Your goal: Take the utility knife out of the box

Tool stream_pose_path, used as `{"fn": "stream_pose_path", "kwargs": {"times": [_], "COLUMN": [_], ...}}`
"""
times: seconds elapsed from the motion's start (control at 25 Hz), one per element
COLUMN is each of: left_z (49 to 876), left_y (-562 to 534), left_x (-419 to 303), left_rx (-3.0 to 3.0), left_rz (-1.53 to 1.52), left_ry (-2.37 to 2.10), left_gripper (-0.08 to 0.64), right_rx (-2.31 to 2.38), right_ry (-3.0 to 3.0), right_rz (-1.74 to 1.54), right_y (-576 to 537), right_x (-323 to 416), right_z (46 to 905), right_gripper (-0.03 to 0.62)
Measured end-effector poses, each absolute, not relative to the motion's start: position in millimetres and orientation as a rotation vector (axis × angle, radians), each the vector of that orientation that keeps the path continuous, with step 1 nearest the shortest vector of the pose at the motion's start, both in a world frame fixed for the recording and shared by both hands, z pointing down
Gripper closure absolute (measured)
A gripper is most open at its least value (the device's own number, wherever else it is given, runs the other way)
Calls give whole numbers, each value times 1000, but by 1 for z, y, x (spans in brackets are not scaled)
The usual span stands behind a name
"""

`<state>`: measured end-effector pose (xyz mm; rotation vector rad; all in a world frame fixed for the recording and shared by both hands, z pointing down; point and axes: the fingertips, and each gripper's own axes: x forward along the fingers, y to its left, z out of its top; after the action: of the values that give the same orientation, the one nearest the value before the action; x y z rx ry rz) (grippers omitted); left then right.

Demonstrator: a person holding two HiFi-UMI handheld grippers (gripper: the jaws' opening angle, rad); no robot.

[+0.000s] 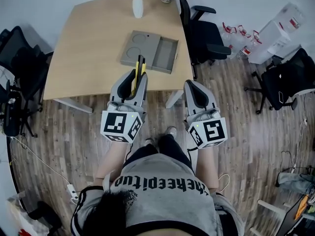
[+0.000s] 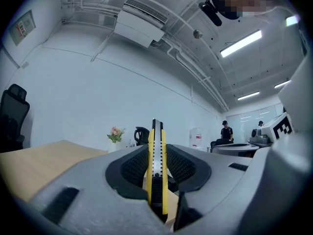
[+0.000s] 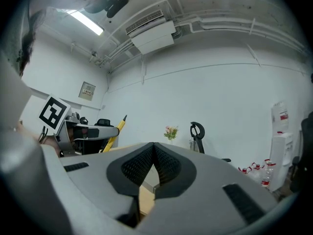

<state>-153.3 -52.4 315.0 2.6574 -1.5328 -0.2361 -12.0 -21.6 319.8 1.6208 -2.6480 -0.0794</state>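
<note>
Yellow and black between the left jaws: what is that, asks the listener.

The describer answers: it is the utility knife (image 1: 140, 66). The left gripper (image 1: 137, 77) is clamped on its sides, the ribbed pads pressing on the yellow body, with the slim end standing out past the jaw tips.

Where is the box?

The grey box (image 1: 129, 53) lies open on the wooden table (image 1: 83, 48), farther from the person than both tools. It has two round hollows in one half and a bare tray in the other. The knife is out of it. From the head view, the knife's tip overlaps the box's near edge (how high above it the pictures do not tell).

And the other tool?

The right gripper (image 1: 194, 85) is beside the left one, off the table's near edge and over the wood floor. Its jaws are together at the tips with nothing between them.

Anything else on the table?

A white vase (image 1: 138, 6) of flowers stands at the far edge, and a black office chair (image 1: 204, 36) is at the right side.
</note>
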Motion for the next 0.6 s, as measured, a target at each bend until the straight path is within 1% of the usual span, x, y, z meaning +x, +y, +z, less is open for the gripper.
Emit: {"fn": "stream_pose_path", "kwargs": {"times": [0.6], "left_z": [309], "left_y": [-26], "left_x": [-155], "left_rx": [2711], "left_rz": [-276], "left_ry": [-1492], "left_gripper": [434], "right_rx": [1653], "right_ry": [-2648], "right_rz": [-82], "right_y": [6], "right_x": [-16], "right_z": [315], "right_gripper": [586]}}
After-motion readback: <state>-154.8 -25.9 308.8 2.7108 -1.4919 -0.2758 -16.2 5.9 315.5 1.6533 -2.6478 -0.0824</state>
